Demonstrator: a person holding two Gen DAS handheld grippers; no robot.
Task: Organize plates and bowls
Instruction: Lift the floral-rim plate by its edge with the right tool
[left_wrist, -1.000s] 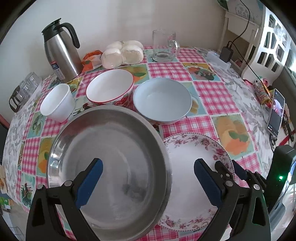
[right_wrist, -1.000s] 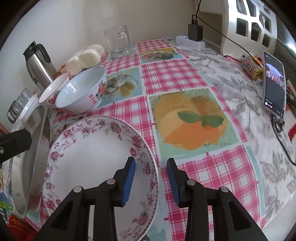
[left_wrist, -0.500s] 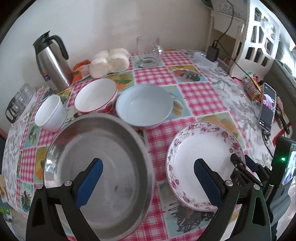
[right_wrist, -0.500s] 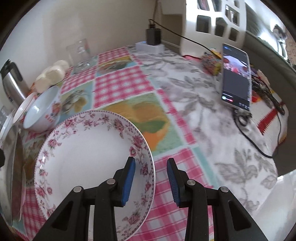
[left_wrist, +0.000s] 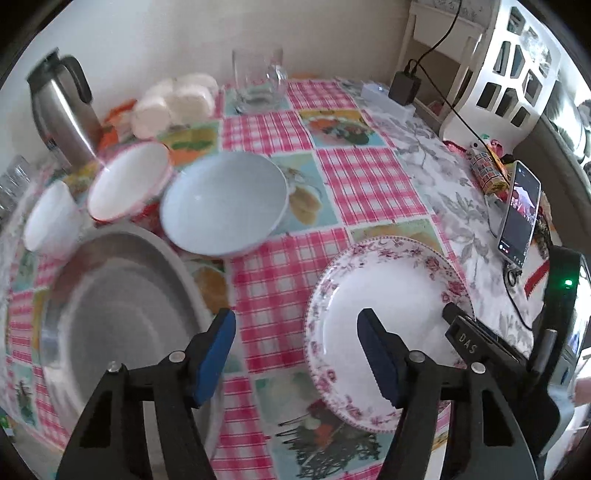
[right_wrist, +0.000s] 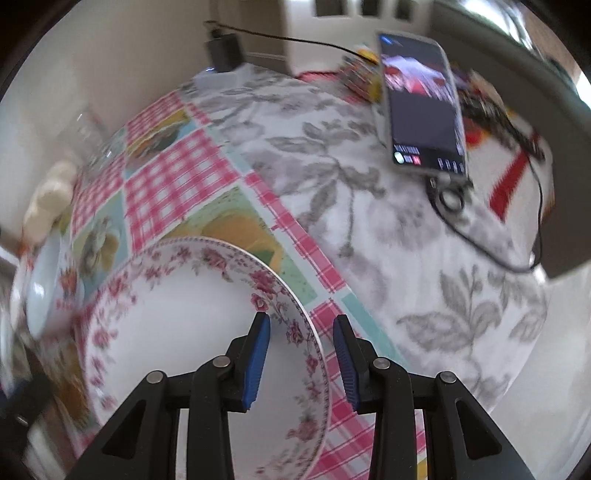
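The right gripper (right_wrist: 301, 354) straddles the white floral-rimmed plate (right_wrist: 192, 314) at its 4 o'clock rim, pads apart; the left gripper (left_wrist: 295, 354) gapes, holding nothing.

The left gripper (left_wrist: 295, 354) hangs over the checked tablecloth (left_wrist: 362, 184) with its blue-padded jaws spread and nothing between them. A steel pan (left_wrist: 118, 314) lies to its left, a floral plate (left_wrist: 384, 280) to its right, with the right gripper (left_wrist: 448, 314) reaching over the plate's near-right rim. Beyond sit a pale blue bowl (left_wrist: 225, 203), a red-rimmed bowl (left_wrist: 129, 181) and a white cup (left_wrist: 48, 221). A thermos (left_wrist: 62, 110) stands at the back left.
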